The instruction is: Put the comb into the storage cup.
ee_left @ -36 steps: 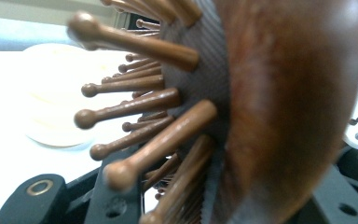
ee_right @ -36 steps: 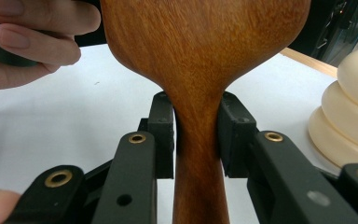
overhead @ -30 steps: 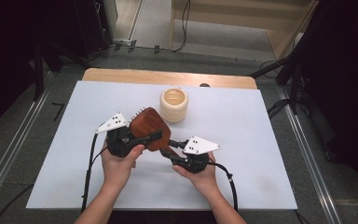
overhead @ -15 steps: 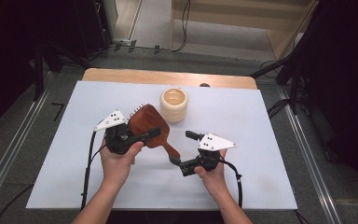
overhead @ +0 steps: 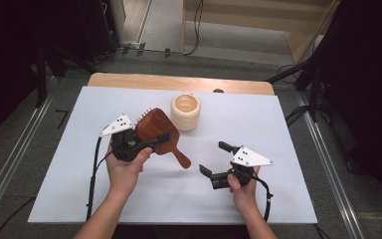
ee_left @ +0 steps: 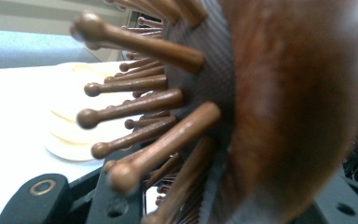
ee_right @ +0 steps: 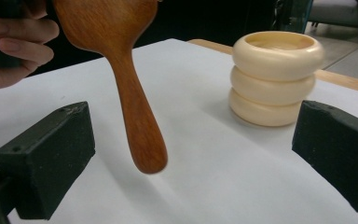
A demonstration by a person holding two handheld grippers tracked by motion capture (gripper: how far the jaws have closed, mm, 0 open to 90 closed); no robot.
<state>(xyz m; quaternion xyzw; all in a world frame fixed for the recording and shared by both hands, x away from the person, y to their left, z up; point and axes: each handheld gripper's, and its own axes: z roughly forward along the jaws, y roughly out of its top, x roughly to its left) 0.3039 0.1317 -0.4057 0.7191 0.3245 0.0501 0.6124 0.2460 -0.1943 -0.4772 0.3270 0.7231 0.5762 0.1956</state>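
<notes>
A brown wooden hairbrush point(overhead: 154, 130) hangs above the white table, its handle pointing down to the right. My left gripper point(overhead: 156, 137) is shut on the brush head. In the left gripper view the head point(ee_left: 298, 102) and its knobbed bristles point(ee_left: 140, 107) sit between the jaws. My right gripper point(overhead: 214, 158) stands open to the right of the handle tip. Its jaws have just been opening and nothing is between them. In the right gripper view the handle point(ee_right: 137, 121) hangs ahead of the wide-apart jaws of my right gripper point(ee_right: 191, 163).
A cream ribbed cup point(overhead: 185, 112) stands upright behind the brush near the table's far edge, and it is also in the right gripper view point(ee_right: 275, 77). The white sheet point(overhead: 288, 129) covers the table, with a wooden strip point(overhead: 129, 79) along the back.
My right gripper has let go of the brush handle, opened, and drawn back to the right and nearer the person. The left gripper and brush have stayed put.
</notes>
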